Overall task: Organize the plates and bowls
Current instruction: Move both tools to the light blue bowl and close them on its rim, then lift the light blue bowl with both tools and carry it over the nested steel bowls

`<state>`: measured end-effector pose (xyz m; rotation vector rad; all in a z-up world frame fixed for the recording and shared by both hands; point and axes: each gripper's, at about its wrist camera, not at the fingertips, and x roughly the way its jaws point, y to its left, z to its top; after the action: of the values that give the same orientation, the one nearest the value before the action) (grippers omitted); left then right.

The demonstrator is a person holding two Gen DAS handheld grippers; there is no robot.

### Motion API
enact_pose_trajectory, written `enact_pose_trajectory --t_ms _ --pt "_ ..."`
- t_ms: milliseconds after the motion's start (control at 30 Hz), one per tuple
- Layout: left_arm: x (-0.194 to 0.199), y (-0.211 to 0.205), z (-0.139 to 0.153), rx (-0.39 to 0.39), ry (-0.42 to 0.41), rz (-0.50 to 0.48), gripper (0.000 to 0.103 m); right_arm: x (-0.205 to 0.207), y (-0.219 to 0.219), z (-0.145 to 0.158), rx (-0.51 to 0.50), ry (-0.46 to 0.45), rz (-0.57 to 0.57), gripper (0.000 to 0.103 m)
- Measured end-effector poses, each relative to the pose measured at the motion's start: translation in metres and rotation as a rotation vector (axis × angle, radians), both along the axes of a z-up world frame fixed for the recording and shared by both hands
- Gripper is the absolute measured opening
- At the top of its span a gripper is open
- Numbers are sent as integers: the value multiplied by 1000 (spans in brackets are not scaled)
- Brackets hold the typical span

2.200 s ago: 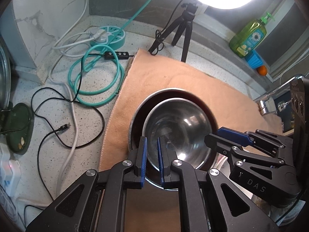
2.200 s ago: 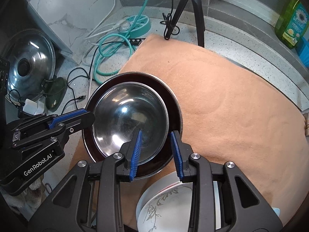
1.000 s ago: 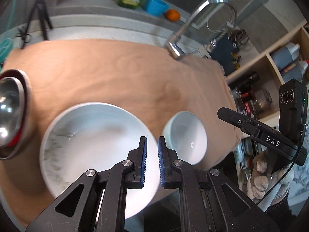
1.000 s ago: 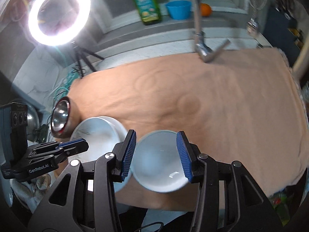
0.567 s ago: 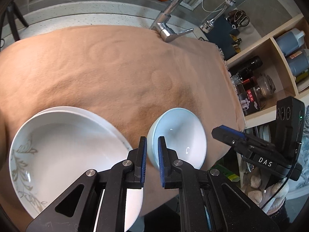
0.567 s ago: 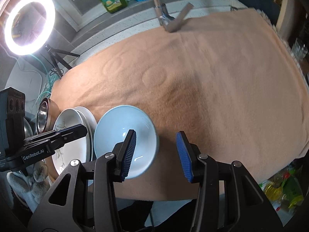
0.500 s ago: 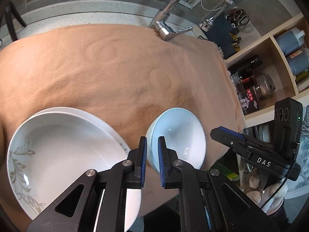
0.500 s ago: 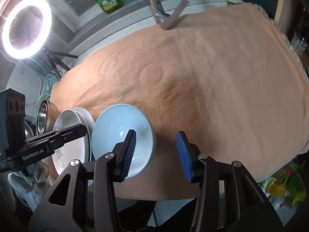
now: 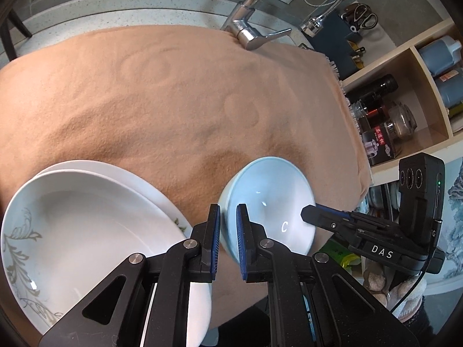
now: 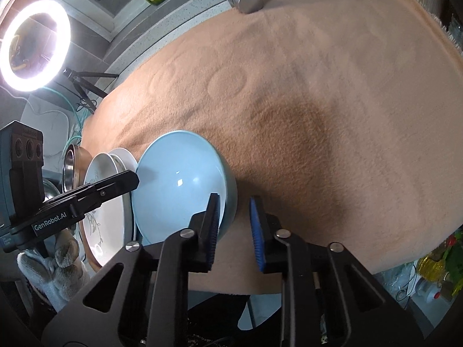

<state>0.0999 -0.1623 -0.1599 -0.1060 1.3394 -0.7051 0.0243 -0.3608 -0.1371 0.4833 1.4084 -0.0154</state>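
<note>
1. Closing on the pale blue bowl (image 10: pixel 179 185): the right gripper (image 10: pixel 234 228) straddles the bowl's near right rim, one pad inside the bowl and the other outside the wall. Its jaws have just been narrowing. A dark sliver shows between the outer pad and the wall, so I read this as not yet clamped.
2. Left gripper (image 9: pixel 228 237): jaws together with nothing between them. It hangs over the gap between the bowl and the stacked white plates (image 9: pixel 86 225).
3. Location: the bowl sits upright on the tan cloth (image 10: pixel 318 101) near its front edge, just beside the plate stack. A steel bowl (image 10: pixel 71 170) sits beyond the plates.
4. Handling, judged: the bowl is glazed ceramic, so it is rigid, moderately heavy for a one-sided pinch, slick and chippable. A rim pinch will let it swing down on the lift.
5. Where to hold, judged: seat the pads deep over the rim, square to the wall, and grip firmly before raising.
6. Risk, judged: the bowl could slip from the pads or knock against the plate edge. The soft cloth gives some cushion.
</note>
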Motion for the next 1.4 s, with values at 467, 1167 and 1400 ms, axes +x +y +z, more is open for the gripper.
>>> enact_pose_trajectory --t_ms 467,1167,1400 --pt "-3 6 9 -25 -8 4 9 2 6 7 28 -5 0 10" --pt "-9 130 71 -75 -155 246 9 57 127 66 48 -125 260 10" --pt "-13 188 82 -83 -183 372 9 79 187 76 72 -152 365 10"
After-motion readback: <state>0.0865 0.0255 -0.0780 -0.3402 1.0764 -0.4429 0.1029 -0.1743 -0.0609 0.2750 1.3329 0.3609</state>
